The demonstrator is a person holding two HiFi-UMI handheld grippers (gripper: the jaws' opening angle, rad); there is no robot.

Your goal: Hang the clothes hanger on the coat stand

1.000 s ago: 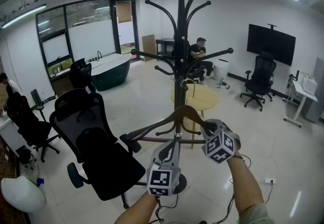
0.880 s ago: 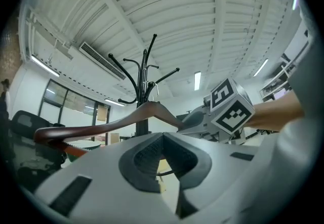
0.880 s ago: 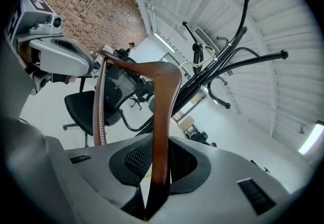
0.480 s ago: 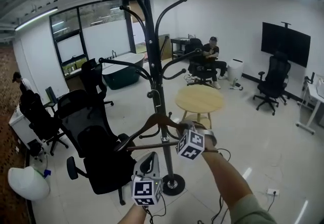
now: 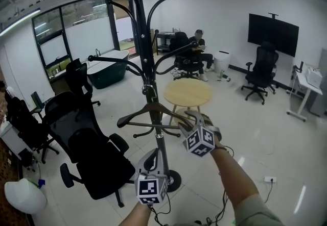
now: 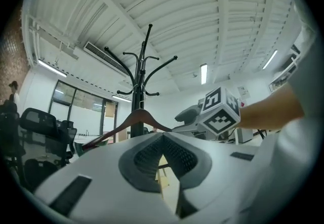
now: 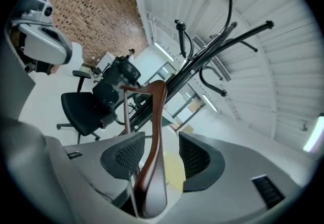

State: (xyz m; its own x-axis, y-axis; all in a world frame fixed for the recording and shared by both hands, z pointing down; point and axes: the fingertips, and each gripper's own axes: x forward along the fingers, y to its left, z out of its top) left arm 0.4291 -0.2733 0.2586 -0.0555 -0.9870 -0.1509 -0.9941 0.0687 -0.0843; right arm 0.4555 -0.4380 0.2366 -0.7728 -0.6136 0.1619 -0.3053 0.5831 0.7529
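Note:
The black coat stand point(image 5: 144, 51) rises in the middle of the head view. A brown wooden hanger point(image 5: 134, 115) sits level against its pole, hook at the pole; I cannot tell what the hook rests on. My right gripper point(image 5: 190, 120) is at the hanger's right arm. Its jaws have just been opening. In the right gripper view the hanger point(image 7: 154, 132) lies between the pads of the right gripper point(image 7: 162, 154), clear of the right-hand pad. My left gripper point(image 5: 153, 153) is below the hanger beside the pole, and its pads point(image 6: 162, 136) meet on nothing.
A black office chair point(image 5: 97, 153) stands just left of the stand's round base point(image 5: 172, 181). A round wooden table point(image 5: 187, 92) is behind the pole. Further back are a seated person point(image 5: 196, 49), another chair point(image 5: 258, 74) and a wall screen point(image 5: 273, 31).
Both grippers have carried the hanger leftwards up to the stand's pole, where it now sits level. The left gripper has dropped below the hanger.

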